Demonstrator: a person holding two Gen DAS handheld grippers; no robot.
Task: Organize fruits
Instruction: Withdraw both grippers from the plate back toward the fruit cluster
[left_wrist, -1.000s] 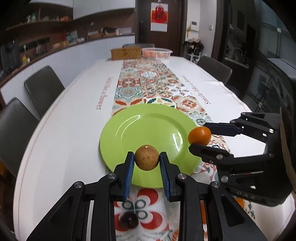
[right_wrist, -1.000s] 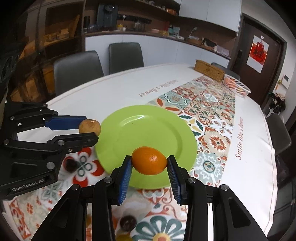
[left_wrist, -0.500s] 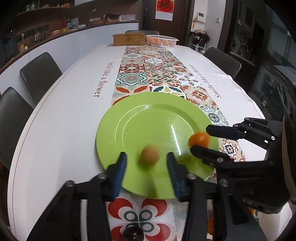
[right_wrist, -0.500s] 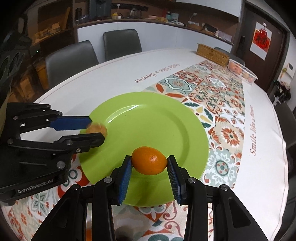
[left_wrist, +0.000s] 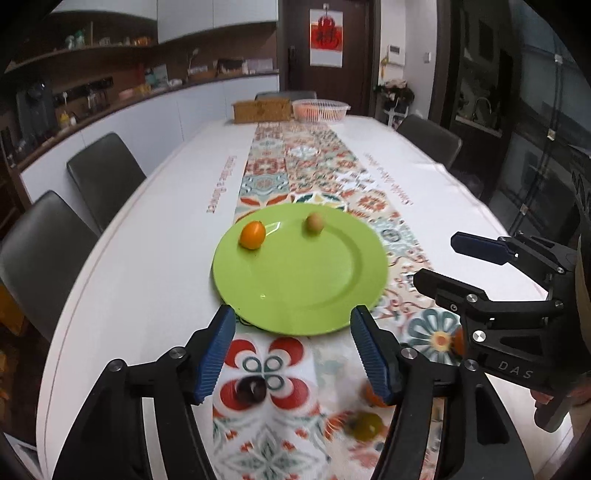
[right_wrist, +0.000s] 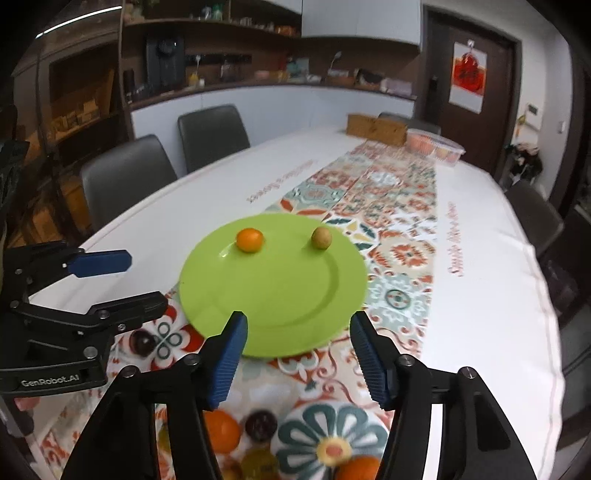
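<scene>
A green plate lies on the patterned runner. Toward its far rim rest a small orange fruit and a brown round fruit, apart from each other. My left gripper hangs over the plate's near rim, jaws opening, nothing between them. My right gripper is likewise at the near rim, jaws opening and empty. Each gripper shows at the side of the other's view: the right gripper and the left gripper.
Loose fruit lies on the runner near me: a dark fruit, another dark one, oranges and a yellow-green fruit. A white basket and a brown box stand at the far end. Chairs line the table.
Both grippers let go of their fruit, opened and pulled back. The orange and brown fruits left the jaws and now lie farther off on the plate.
</scene>
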